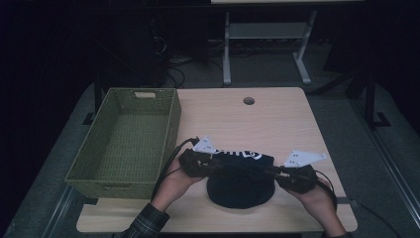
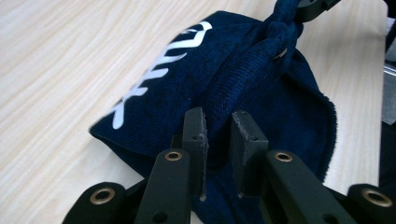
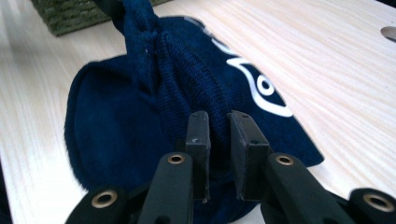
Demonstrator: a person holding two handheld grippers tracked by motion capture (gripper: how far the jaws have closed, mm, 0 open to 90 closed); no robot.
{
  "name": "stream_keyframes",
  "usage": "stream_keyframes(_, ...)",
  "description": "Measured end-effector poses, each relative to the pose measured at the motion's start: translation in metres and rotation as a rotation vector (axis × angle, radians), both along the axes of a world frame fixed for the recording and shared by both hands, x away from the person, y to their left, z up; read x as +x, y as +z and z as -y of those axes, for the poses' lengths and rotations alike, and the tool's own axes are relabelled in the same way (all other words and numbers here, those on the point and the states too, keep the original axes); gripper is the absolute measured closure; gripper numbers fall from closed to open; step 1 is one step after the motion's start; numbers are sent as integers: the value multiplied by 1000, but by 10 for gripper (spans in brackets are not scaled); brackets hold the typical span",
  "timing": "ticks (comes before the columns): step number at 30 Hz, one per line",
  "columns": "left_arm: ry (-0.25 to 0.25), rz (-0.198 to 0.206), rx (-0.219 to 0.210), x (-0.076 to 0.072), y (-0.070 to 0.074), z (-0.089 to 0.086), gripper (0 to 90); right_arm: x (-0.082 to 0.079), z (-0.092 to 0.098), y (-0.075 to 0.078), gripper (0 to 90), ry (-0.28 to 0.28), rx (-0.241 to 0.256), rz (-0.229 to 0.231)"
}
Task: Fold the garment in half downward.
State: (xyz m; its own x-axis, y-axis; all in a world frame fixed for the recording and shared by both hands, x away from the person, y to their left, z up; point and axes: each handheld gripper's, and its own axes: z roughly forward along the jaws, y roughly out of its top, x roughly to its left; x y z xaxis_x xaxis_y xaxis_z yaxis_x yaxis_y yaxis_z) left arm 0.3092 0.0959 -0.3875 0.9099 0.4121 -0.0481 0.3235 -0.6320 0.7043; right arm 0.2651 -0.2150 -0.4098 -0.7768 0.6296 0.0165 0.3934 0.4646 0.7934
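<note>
Two grippers, left (image 1: 210, 166) and right (image 1: 277, 173), each pinching navy beanie (image 1: 240, 181) at lower centre of pale wood table (image 1: 277, 119); green woven basket (image 1: 129, 144) left; dark room, desk frame (image 1: 267, 44) top.

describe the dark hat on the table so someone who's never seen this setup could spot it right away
Start at the light wooden table and the green woven basket on its left side. Just right of the basket, near the front edge, lies a navy knitted beanie, pinched at either side by the left gripper and right gripper. White lettering on its band marks it out; it is the one soft, dark thing there.
</note>
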Motion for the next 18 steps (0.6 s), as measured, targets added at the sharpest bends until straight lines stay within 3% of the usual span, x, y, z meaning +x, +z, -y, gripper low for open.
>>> stream_keyframes(5, -14, -18, 23, -8, -8, -1, 772, -9, -3, -9, 764, 15, -17, -1)
stream_keyframes(9, -19, -33, 15, -14, -13, -3, 772, -17, -4, -14, 755, 34, -20, -3)
stream_keyframes(18, -47, -66, 67, -27, -31, -1, 768, -37, -9, -29, 740, 71, -47, -24)
